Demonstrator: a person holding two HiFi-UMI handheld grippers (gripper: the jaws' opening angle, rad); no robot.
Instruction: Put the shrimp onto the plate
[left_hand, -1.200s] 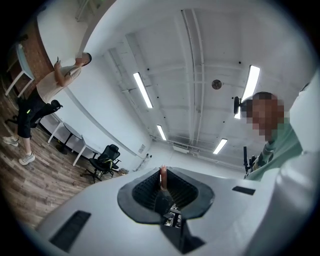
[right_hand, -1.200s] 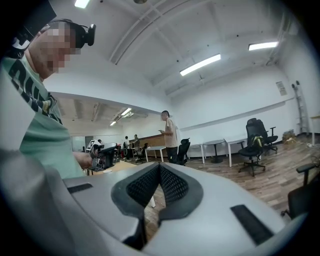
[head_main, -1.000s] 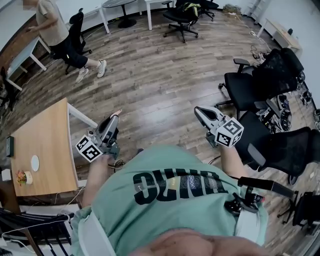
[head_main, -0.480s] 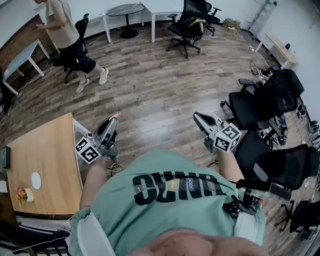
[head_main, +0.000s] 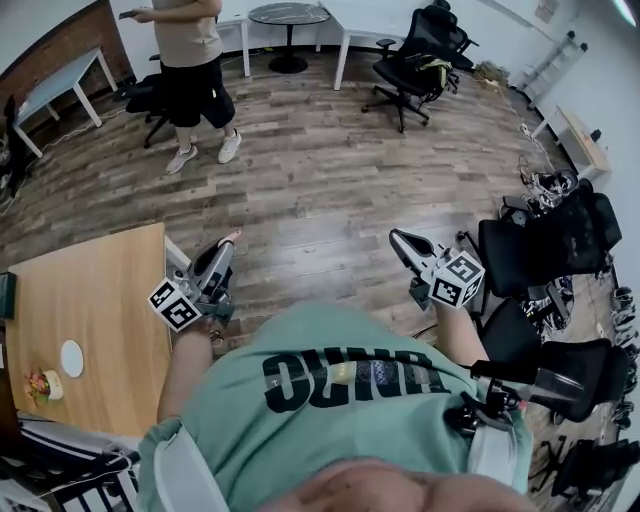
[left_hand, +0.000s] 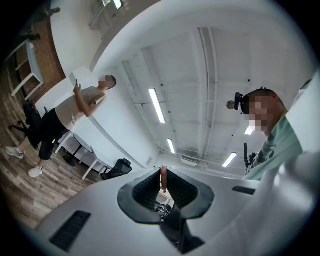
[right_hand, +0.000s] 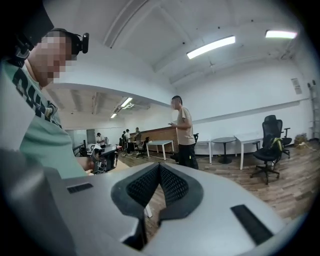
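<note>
My left gripper (head_main: 229, 242) is raised in front of the chest, over the wooden floor. Its jaws are shut on a thin pinkish-red shrimp (head_main: 233, 237), which pokes out at the tips. In the left gripper view the shrimp (left_hand: 163, 179) stands upright between the jaw tips of the left gripper (left_hand: 163, 172), which points toward the ceiling. My right gripper (head_main: 397, 237) is held up on the other side, apart from everything. Its jaws meet at the tip, and the right gripper (right_hand: 159, 166) holds nothing. A small white plate (head_main: 71, 357) lies on the wooden table (head_main: 110, 290) to the left.
A small flowered object (head_main: 42, 384) sits near the plate. A person (head_main: 190, 60) stands on the floor ahead. Black office chairs (head_main: 545, 250) crowd the right side, and another chair (head_main: 420, 50) stands far ahead by white tables.
The view has swung, so the wooden table has shifted right and the standing person has moved right in it. Both grippers keep their pose, the left one still shut on the shrimp.
</note>
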